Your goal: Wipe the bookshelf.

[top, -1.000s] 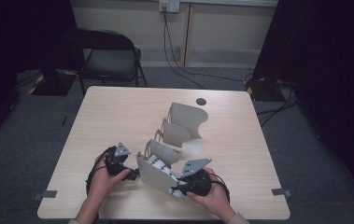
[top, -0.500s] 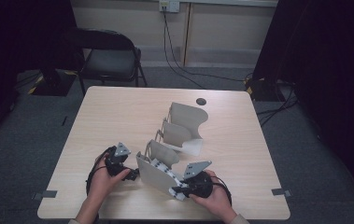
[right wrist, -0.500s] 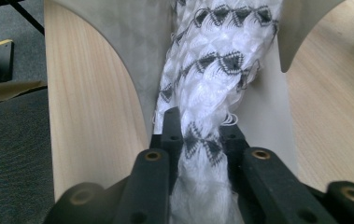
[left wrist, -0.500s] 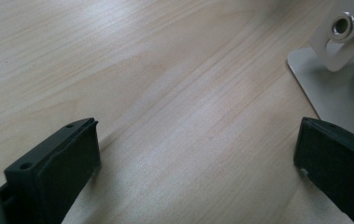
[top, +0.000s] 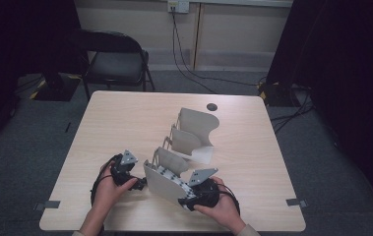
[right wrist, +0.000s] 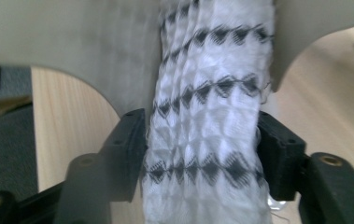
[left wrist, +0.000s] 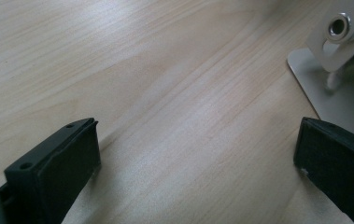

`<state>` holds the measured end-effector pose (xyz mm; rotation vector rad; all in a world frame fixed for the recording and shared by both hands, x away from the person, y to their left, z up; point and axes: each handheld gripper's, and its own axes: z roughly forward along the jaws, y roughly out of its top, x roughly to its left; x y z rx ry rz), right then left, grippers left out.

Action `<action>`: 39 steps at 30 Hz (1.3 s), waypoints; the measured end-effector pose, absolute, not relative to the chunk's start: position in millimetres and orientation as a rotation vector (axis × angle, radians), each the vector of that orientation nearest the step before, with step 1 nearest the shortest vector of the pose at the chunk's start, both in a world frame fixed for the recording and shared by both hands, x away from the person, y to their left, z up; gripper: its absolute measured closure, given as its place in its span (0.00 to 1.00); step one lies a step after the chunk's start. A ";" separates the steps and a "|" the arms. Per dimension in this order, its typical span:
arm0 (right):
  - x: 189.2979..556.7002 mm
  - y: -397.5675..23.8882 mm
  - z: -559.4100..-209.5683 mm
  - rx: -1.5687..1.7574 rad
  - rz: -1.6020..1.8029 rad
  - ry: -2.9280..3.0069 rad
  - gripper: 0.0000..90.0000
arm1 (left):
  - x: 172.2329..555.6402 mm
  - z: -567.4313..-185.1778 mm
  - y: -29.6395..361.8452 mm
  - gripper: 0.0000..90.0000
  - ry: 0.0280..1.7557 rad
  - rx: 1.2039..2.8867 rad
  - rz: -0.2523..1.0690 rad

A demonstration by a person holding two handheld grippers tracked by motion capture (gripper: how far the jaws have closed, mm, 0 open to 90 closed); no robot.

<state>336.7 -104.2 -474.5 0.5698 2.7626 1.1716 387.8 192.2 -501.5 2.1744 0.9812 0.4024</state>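
Since the earlier frames little has shifted on the table: both hands sit where they were, and the one real change is at the right gripper, whose jaws have just been opening around the folded cloth. In the right gripper view the cloth lies between the two black pads, a thin white weave crossed by rows of small black diamonds, bunched into soft lengthwise pleats; whether the pads press on it or merely flank it cannot be told. From the high view the cloth lies along the near white stand, a smooth matte sheet-like piece with curved cut-outs, near the table's front edge. A second, similar stand sits behind it, toward the middle of the pale wood-grain table. The left gripper rests just left of the near stand, jaws spread wide over bare tabletop with nothing between them; its own view shows the stand's flat base and a metal-ringed hole. No writing is legible anywhere.
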 end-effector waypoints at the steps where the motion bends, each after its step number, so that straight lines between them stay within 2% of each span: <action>1: 336.4 -102.8 -477.4 0.560 1.152 2.773 0.54 | 387.9 -501.4 192.3 0.00 0.981 2.175 0.402; 2: 336.0 -102.1 -478.8 0.560 1.146 2.775 0.56 | 387.9 -501.4 192.3 0.00 0.981 2.175 0.402; 5: 335.4 -102.0 -481.3 0.538 1.118 2.786 0.77 | 387.8 -501.5 192.2 0.00 0.982 2.173 0.402; 7: 335.4 -102.7 -480.4 0.563 1.124 2.791 0.80 | 387.8 -501.5 192.2 0.00 0.982 2.173 0.402; 8: 336.1 -104.5 -477.3 0.564 1.141 2.784 0.85 | 387.9 -501.4 192.3 0.00 0.981 2.175 0.402; 14: 337.4 -115.2 -459.9 0.577 1.215 2.748 0.88 | 387.9 -501.4 192.3 0.00 0.981 2.175 0.402; 24: 337.5 -114.6 -399.8 0.461 1.390 2.659 0.88 | 387.6 -501.5 192.0 0.00 0.988 2.174 0.403; 27: 338.4 -108.8 -404.0 0.436 1.354 2.687 0.88 | 387.6 -501.3 192.2 0.00 0.987 2.176 0.401; 39: 337.2 -107.3 -458.1 0.482 1.208 2.838 0.88 | 387.8 -501.8 191.8 0.00 0.986 2.168 0.402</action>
